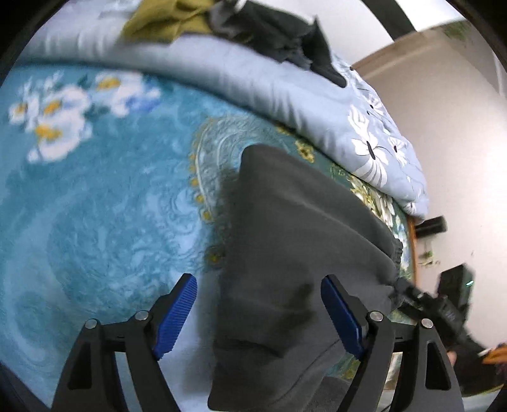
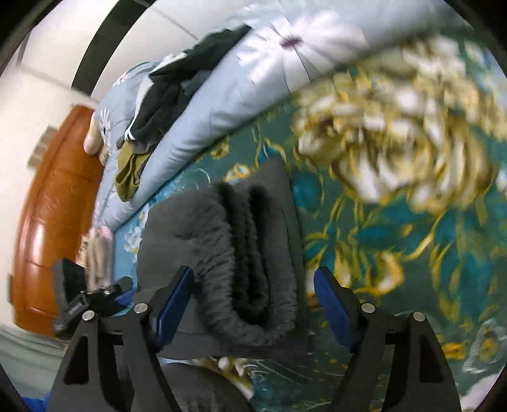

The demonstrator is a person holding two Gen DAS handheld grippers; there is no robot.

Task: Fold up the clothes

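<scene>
A dark grey garment (image 1: 285,253) lies folded on the teal floral blanket (image 1: 95,206). My left gripper (image 1: 258,313) is open, its blue pads on either side of the garment's near end. In the right wrist view the garment's gathered waistband (image 2: 240,263) shows in stacked layers. My right gripper (image 2: 252,304) is open around this end, its pads apart from the cloth. The right gripper also shows in the left wrist view (image 1: 421,301) at the garment's right edge, and the left gripper shows in the right wrist view (image 2: 88,301) at the left.
A rolled light-blue floral quilt (image 1: 285,92) lies along the far side of the blanket. On it sit an olive garment (image 1: 164,22) and dark clothes (image 1: 285,35). A wooden headboard (image 2: 54,206) stands at the left in the right wrist view.
</scene>
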